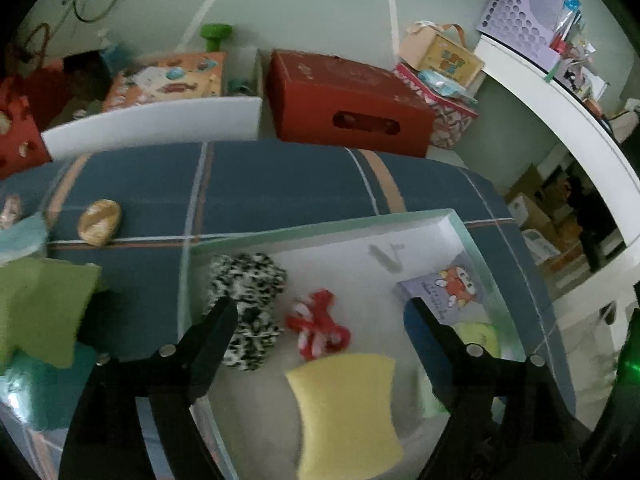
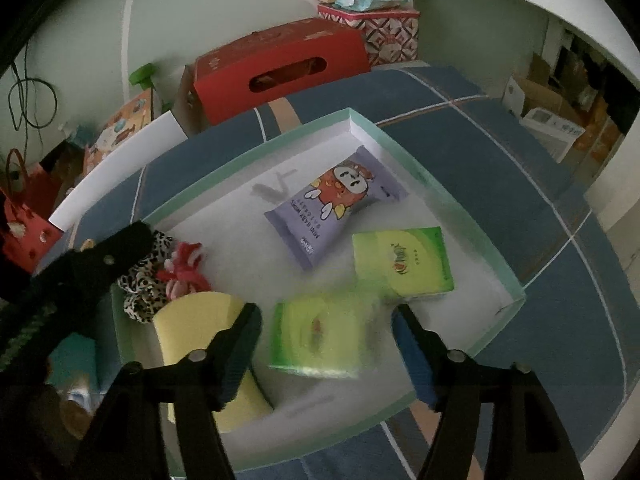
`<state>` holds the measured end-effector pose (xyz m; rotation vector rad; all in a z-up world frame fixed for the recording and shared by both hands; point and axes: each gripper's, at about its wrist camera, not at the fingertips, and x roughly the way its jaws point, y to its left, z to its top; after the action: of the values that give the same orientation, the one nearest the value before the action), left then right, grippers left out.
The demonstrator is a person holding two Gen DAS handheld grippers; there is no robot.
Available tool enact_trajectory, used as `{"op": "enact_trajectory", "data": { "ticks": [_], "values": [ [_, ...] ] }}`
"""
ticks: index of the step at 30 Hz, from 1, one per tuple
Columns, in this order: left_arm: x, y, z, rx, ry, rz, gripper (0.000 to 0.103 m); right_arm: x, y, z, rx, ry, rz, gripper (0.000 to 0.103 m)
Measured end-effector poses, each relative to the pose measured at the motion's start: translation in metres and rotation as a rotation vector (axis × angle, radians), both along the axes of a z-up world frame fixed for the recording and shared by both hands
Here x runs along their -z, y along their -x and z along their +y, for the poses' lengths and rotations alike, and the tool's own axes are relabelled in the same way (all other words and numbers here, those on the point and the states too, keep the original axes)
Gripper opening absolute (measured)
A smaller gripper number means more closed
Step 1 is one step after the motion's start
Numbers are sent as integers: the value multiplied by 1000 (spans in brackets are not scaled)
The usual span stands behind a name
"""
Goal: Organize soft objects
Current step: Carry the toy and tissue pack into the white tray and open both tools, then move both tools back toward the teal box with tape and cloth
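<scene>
A shallow white cardboard tray with pale green walls [image 2: 448, 208] lies on a blue plaid cloth surface [image 2: 500, 168]. Seen from the right wrist, a lilac wet-wipe pack with a red cartoon figure [image 2: 336, 204] lies near the tray's middle; at 4 o'clock from it sits a lime-green tissue pack [image 2: 404, 268], and a second, blurred green tissue pack [image 2: 324, 336] lies between the fingers of the right hand-held gripper [image 2: 326, 340], whose jaws stand wide, pads clear of it. At 9 o'clock in the tray are a black-and-white leopard-print fabric scrunchie [image 2: 146, 284] and, touching it, a red-and-white knotted rope toy [image 2: 186, 270]; a pale yellow foam sponge [image 2: 192, 320] lies at 7 o'clock.

In the left wrist view the left hand-held gripper [image 1: 320, 312] also gapes wide, with the sponge [image 1: 344, 408] just below the fingertips, untouched. Outside the tray, at 10 o'clock, a small golden bread-shaped squishy [image 1: 99, 222] rests on the cloth; a green square sponge [image 1: 40, 312] lies at 9 o'clock
</scene>
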<state>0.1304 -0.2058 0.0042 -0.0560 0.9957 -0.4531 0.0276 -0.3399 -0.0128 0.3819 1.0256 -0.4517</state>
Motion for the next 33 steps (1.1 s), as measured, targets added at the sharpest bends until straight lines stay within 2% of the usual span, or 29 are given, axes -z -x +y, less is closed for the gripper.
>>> {"op": "enact_trajectory", "data": {
  "ticks": [3,6,12,22,27,33],
  "values": [
    [-10,2,10,-30,-14,-8,87,-4,1,1,6,26,-4,95],
    [-21,5,23,-60,-15,-22,87,-7,2,0,17,27,-16,101],
    [-36,13,54,-140,-42,-45,87,-13,1,4,12,36,-32,101],
    [-48,35,104,-220,-99,-58,87,-25,-7,36,-70,65,-53,101],
    [-52,47,142,-278,-61,-59,87,-27,-14,60,-133,77,-53,101],
    [-49,54,188,-376,-55,-49,87,-27,-21,93,-211,83,-53,101]
  ]
}}
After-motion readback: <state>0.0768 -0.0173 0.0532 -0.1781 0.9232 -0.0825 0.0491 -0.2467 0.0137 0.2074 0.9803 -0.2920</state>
